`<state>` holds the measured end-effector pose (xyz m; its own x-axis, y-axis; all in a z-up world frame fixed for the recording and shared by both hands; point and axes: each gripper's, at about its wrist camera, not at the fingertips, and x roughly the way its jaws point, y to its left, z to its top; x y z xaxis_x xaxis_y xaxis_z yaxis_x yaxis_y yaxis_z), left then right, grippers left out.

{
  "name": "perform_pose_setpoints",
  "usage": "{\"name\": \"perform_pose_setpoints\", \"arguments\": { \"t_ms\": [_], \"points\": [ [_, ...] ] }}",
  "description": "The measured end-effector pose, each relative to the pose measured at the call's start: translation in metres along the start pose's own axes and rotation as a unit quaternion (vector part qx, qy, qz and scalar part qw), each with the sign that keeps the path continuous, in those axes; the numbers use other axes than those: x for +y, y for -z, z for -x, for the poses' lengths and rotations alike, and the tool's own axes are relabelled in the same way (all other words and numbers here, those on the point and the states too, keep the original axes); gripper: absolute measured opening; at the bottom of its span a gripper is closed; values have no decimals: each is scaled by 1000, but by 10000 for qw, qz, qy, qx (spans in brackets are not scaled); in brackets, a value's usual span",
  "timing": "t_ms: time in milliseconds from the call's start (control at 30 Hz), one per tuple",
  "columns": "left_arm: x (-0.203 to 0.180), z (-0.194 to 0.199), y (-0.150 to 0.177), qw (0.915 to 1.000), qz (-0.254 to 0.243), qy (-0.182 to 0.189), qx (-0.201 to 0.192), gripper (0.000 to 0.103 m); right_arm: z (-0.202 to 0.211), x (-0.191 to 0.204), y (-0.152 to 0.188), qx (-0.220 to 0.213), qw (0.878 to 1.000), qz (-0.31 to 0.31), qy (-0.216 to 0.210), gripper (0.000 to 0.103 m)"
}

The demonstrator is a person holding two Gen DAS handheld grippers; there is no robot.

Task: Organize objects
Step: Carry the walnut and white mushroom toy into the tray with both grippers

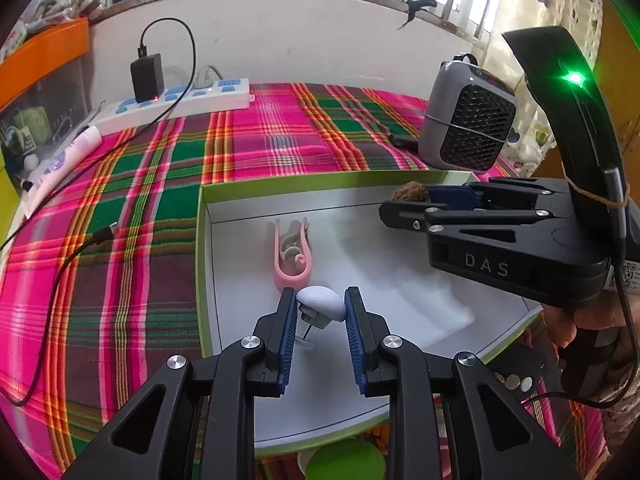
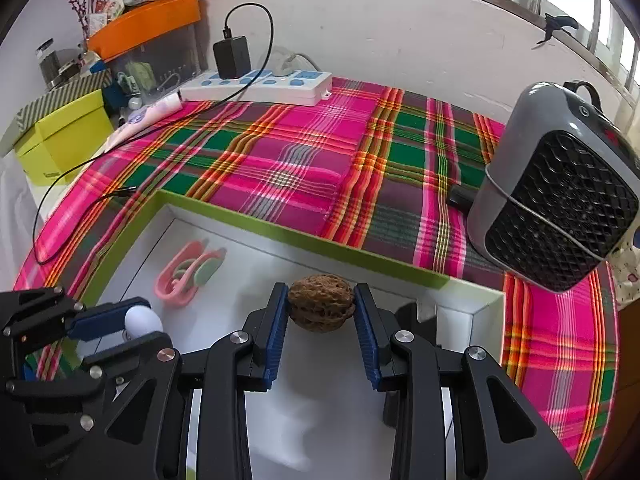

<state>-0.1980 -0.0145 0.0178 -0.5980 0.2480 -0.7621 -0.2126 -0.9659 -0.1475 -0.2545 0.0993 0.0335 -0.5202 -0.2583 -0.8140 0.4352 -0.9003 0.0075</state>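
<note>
A green-rimmed white box point(image 1: 202, 240) point(image 2: 320, 240) lies on the plaid cloth. Inside it lies a pink clip point(image 1: 292, 256) point(image 2: 188, 274). My left gripper point(image 1: 320, 304) is shut on a small white rounded object point(image 1: 322, 302) with a metal clip beneath, held over the box's near part; the right wrist view shows this gripper point(image 2: 120, 326) and the white object point(image 2: 142, 320) at lower left. My right gripper point(image 2: 321, 306) is shut on a brown wrinkled walnut point(image 2: 322, 306) above the box's far right side; in the left wrist view the walnut point(image 1: 410, 192) sits at the right gripper's point(image 1: 404, 200) tips.
A grey fan heater point(image 1: 468, 124) point(image 2: 560, 200) stands at the right beside the box. A white power strip point(image 1: 176, 100) point(image 2: 260, 84) with a black charger and trailing cable lies at the back. A yellow-green box point(image 2: 60, 140) and orange-lidded bin point(image 2: 148, 24) sit at left.
</note>
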Motion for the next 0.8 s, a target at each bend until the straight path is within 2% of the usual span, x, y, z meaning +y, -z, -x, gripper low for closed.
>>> {"name": "perform_pose_setpoints", "arguments": {
  "t_ms": [800],
  "points": [
    [-2,-4,-2,9998,-133,-136,-8,22,-14,-1,-5,226,9997,17,115,34]
  ]
}}
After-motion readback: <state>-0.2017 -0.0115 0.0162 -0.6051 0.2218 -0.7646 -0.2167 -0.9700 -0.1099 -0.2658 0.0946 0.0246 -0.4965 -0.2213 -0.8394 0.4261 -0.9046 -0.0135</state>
